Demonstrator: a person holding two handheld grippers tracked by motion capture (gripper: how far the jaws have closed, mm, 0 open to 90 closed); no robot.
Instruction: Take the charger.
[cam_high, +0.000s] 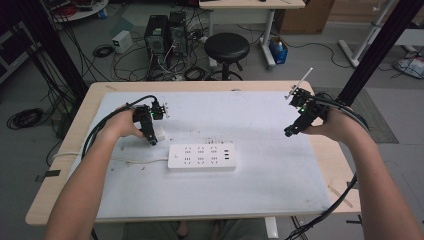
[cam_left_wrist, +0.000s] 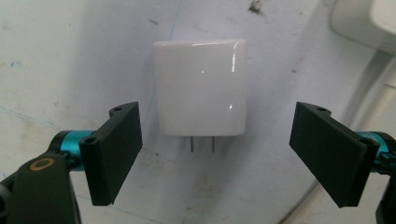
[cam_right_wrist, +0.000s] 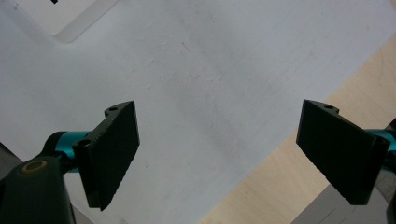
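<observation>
The left gripper (cam_left_wrist: 219, 158) is held wide open over a white plug adapter (cam_left_wrist: 201, 88), nothing touched. The adapter lies flat on the white mat (cam_high: 260, 190), prongs toward the gripper, just left of the power strip (cam_high: 202, 157). The right gripper (cam_right_wrist: 219, 158) is spread open, empty, near the mat's right edge.
</observation>
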